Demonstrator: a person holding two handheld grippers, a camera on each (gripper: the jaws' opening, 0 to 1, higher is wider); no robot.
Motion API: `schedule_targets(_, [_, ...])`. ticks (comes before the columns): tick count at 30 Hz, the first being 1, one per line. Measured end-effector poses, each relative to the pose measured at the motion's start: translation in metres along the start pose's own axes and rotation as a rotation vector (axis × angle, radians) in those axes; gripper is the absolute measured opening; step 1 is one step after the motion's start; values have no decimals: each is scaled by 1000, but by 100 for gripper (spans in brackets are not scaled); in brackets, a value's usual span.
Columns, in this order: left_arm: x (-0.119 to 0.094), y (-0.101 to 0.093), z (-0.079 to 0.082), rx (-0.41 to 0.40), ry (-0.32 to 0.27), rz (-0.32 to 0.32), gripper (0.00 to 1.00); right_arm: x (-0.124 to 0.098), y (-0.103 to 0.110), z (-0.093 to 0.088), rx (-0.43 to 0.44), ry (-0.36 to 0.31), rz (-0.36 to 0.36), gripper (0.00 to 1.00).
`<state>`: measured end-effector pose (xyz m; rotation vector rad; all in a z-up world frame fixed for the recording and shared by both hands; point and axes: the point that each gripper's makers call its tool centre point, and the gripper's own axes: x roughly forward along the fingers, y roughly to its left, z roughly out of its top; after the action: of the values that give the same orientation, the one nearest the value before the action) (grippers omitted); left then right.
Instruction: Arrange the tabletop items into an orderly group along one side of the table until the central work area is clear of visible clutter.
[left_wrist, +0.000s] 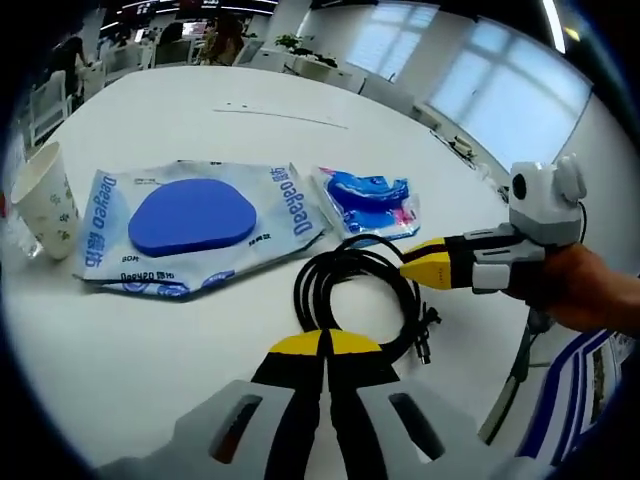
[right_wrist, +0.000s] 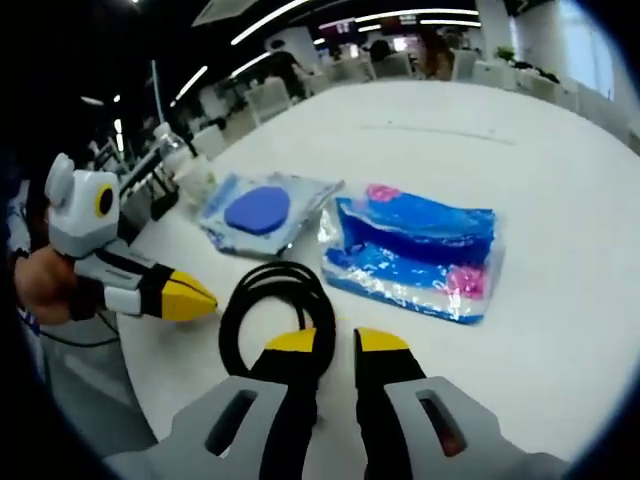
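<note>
Both of my grippers sit at the coiled black cable (left_wrist: 352, 296): the left gripper (left_wrist: 325, 343) has its jaws pressed together at the coil's six o'clock edge, while my right gripper (right_wrist: 336, 340) holds its jaws slightly apart, one tip over the loop. Beyond lie the blue-disc packet (left_wrist: 195, 222) at eleven o'clock, the blue pouch (right_wrist: 415, 251), and a paper cup (left_wrist: 44, 199) on the white table (left_wrist: 300, 140).

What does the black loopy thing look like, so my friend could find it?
On the big white table, look just in front of the two plastic packets. The black cable lies coiled in a ring near the grippers' yellow tips. It is the one dark, round, unwrapped thing there.
</note>
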<state>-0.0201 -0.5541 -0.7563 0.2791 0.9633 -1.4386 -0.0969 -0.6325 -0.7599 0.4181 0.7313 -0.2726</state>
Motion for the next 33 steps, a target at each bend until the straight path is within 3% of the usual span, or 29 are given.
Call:
schedule_targets(5, [-11,1,4,29,-14,-11,2,-10,-1,-4,-2,-6,-3,13])
schedule_targets(9, [-25,5,8,53,-28,-18,6,-22,0,4,27,-57,-14,15])
schedule_targets(14, [-48,17,10,97,-54,-3,12,-40,15,14,-12,-99,-11,20])
schedule_targets(20, [-93,44,13,126,-95,57,19,-60,25,17,-24,-150,-19,23])
schedule_targets(25, [-133,64,20,97,-163,92,24,-72,38,9,-28,-154,-21,26])
schedule_targets(33, [-187,88,15,92,-229,146,29,-93,63,3,-10,-189,-15,32])
